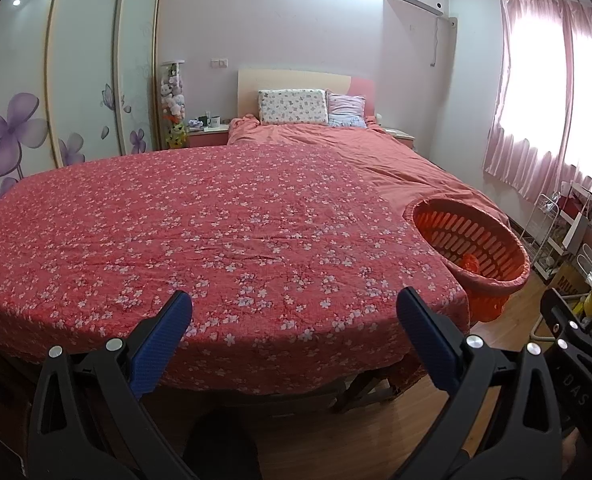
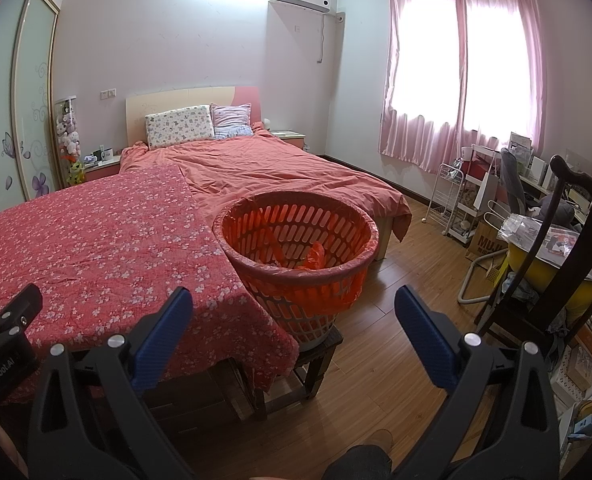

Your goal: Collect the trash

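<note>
Orange plastic makes up the basket, a slotted bin lined with a thin orange bag and standing on a small dark wooden stool just beside the corner of the desk. That desk is draped in a red cloth with small white flowers, and no scrap of rubbish shows on it in either view. What trash can be seen lies inside the basket: a crumpled orange bit near the bottom, too small to identify.

Both tools are held back from the near edge of the desk. The left gripper has its jaws spread wide with nothing between them, and the right gripper is likewise wide and empty, facing the basket.

Any further litter would probably be paper or wrapper: light, soft, and crushable, best pinched across its bulk. The basket itself looks light but stiff; its rim would be the place to grip, though the loose liner there may slip.
</note>
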Demonstrator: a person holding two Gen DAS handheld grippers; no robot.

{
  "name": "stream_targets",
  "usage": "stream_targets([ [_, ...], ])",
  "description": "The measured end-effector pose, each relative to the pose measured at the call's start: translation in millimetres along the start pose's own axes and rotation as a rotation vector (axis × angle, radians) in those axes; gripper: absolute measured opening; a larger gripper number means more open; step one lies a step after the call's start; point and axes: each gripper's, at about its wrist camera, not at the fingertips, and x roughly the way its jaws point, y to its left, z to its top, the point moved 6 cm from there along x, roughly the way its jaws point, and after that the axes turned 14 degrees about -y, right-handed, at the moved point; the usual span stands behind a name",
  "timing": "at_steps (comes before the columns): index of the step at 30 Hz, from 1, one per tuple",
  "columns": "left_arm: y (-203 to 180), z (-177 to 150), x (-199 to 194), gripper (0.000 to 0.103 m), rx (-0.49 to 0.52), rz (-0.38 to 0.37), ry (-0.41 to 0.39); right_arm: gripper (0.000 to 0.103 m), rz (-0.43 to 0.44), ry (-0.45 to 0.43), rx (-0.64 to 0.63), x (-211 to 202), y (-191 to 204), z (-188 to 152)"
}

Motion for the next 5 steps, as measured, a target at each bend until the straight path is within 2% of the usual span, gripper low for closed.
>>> stream_targets([
  [5, -0.5, 0.1, 0.7, 0.101, 0.001, 0.001, 0.004, 0.099, 0.0, 0.0, 0.0, 0.0, 0.0, 0.0],
])
